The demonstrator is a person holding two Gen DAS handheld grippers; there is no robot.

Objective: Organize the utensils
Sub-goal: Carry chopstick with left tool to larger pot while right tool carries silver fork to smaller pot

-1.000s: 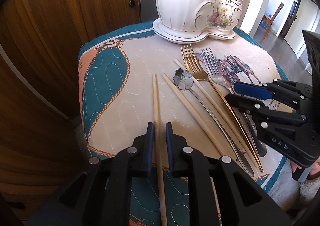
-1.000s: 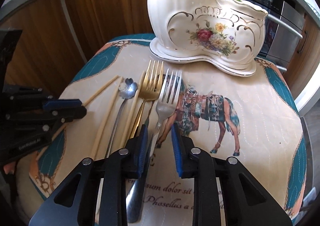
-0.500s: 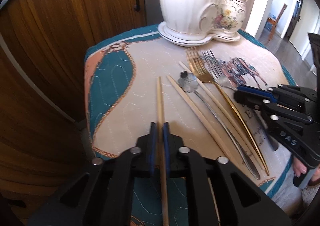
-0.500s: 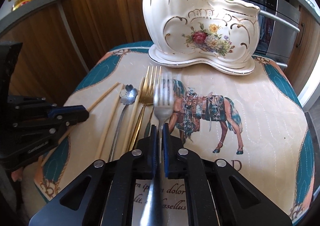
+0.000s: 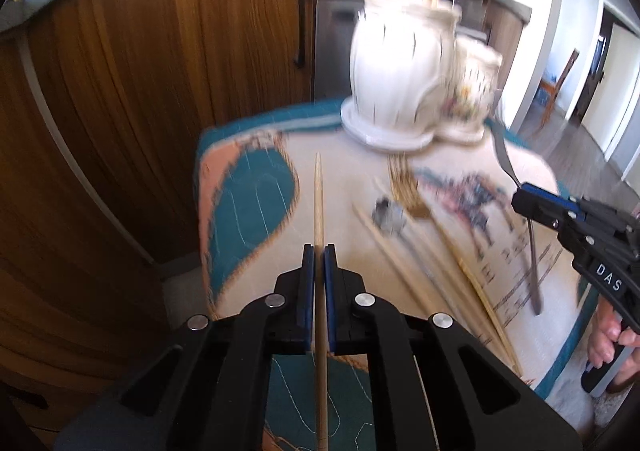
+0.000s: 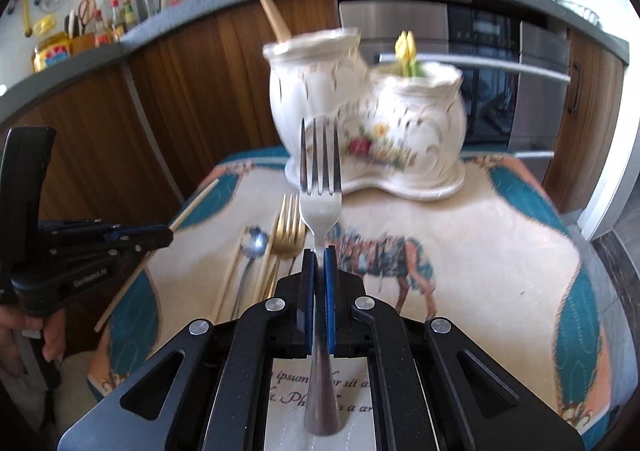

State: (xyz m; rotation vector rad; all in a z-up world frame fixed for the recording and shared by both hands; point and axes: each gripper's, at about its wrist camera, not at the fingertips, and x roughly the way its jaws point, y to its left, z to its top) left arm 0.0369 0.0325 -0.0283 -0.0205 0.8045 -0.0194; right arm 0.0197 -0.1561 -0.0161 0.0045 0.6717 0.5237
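Both claws have lifted: slim wooden chopstick [image 5: 319,207], steel fork [image 6: 319,187].

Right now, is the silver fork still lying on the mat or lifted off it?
Lifted. The right gripper is shut on the silver fork, whose tines point up before the ceramic holder, clear of the mat.

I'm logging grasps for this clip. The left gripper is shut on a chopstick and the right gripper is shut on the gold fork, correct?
Not quite. The right gripper is shut on the silver fork, as the right wrist view shows; the gold fork lies on the mat. The left gripper is indeed shut on a chopstick.
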